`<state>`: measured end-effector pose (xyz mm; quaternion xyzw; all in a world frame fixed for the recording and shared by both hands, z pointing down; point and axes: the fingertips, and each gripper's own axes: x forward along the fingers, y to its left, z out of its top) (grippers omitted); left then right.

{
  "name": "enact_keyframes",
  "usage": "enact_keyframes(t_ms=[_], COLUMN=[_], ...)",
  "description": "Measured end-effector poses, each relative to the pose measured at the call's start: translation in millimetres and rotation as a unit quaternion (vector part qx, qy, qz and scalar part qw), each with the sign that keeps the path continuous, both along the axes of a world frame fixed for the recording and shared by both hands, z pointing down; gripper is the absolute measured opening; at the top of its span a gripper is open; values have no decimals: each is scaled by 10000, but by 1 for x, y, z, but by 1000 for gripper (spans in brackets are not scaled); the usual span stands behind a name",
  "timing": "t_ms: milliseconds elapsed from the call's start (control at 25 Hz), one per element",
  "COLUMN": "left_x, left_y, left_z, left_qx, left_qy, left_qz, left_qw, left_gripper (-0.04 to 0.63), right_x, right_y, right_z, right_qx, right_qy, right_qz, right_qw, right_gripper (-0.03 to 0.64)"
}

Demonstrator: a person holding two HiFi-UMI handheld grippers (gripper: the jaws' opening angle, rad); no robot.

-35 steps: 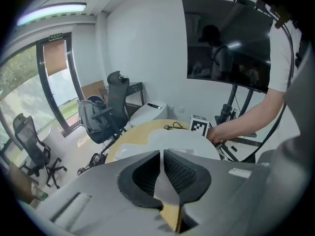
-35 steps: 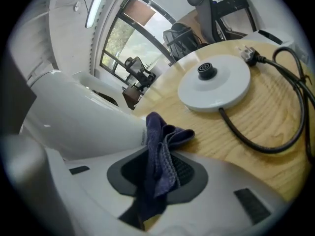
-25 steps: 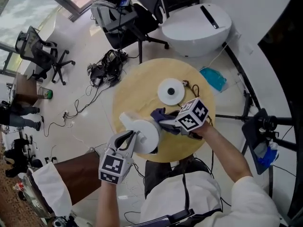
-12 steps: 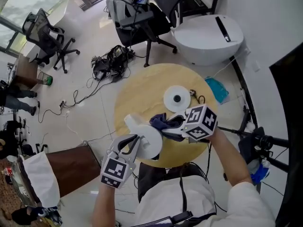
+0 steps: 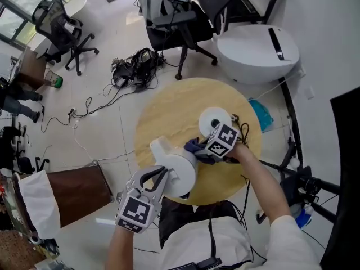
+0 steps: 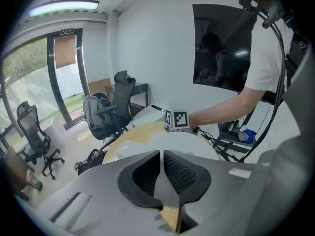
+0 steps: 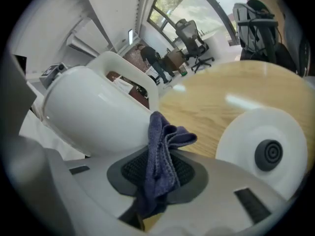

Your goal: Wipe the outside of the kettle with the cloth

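1. Round wooden table carries everything noted here.
2. White kettle stands at the table's near edge, left of centre. In the right gripper view it looks tilted.
3. White base disc lies flat on the table, far-right of the kettle and apart from it.
4. Left gripper is at the kettle's near-left side. Its jaws are almost together, pinching a thin pale part of the kettle.
5. Right gripper is between the kettle and the base disc, with its jaws clamped on the cloth.
6. Dark blue cloth is bunched, and its free end touches the kettle's right side.
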<state>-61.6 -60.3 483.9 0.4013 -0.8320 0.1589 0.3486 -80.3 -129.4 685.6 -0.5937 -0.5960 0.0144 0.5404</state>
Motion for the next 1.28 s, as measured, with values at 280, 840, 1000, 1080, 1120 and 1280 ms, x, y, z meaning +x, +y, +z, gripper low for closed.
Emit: enact_keyframes(t_ms=[280, 840, 1000, 1080, 1120, 1280], left_x=[0, -1, -2, -3, -4, -11], left_y=[-1, -1, 1, 2, 3, 9], left_z=[-1, 5, 7, 8, 8, 4], left_qx=[76, 89, 94, 121, 198, 758], left_qy=[14, 95, 86, 78, 93, 114], left_qz=[-67, -78, -72, -99, -173, -958], left_qw=[9999, 9999, 9999, 9998, 9996, 9924], left_gripper=[26, 26, 26, 26, 26, 2], right_x=[-2, -18, -15, -17, -19, -32], right_y=[1, 35, 32, 31, 29, 20], right_z=[26, -153, -185, -196, -201, -217], right_qx=[530, -938, -1025, -1014, -976, -680], right_qy=[-61, -1896, -2230, -2380, -2461, -2854], right_qz=[-737, -2443, -2468, -2294, -2134, -1067], right_qw=[9959, 9463, 9375, 9383, 9404, 9500], right_gripper=[95, 95, 95, 97, 97, 95])
